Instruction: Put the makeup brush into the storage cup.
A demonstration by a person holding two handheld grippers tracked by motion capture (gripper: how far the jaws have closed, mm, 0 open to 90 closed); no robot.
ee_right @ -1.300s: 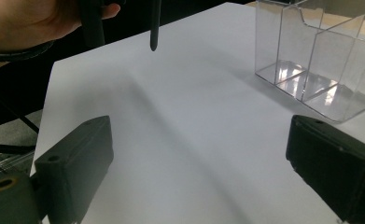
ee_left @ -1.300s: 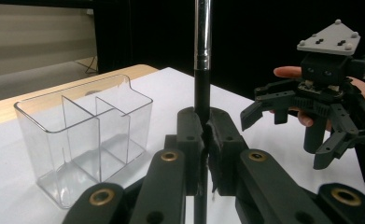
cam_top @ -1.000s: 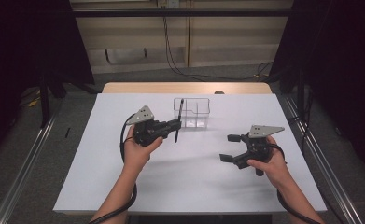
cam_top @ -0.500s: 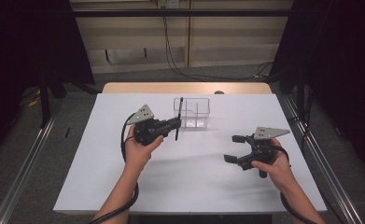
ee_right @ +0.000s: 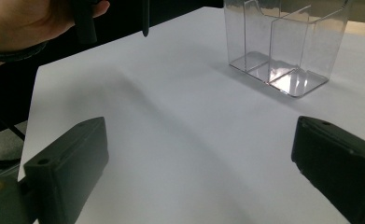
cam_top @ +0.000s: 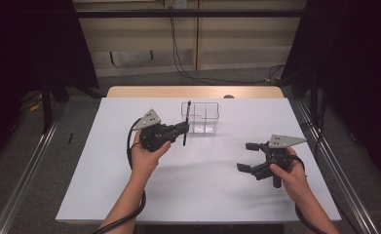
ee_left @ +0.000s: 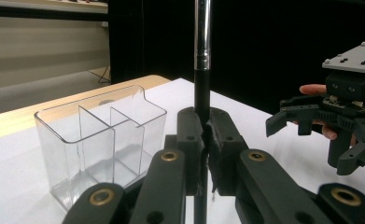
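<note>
Notably, the left gripper view shows the left gripper (ee_left: 203,135) clenched on an upright pen (ee_left: 202,60) just beside the clear box (ee_left: 101,140), detail the high view blurs. Right gripper (cam_top: 255,157) stands released, well apart. Since earlier, it has drifted slightly toward the table's (cam_top: 202,195) near edge.

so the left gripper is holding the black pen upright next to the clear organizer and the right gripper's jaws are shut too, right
Not quite: the right gripper is open, its jaws standing wide apart with nothing between them, as the right gripper view shows. The rest holds: the left gripper clamps the black pen upright beside the clear organizer.
</note>
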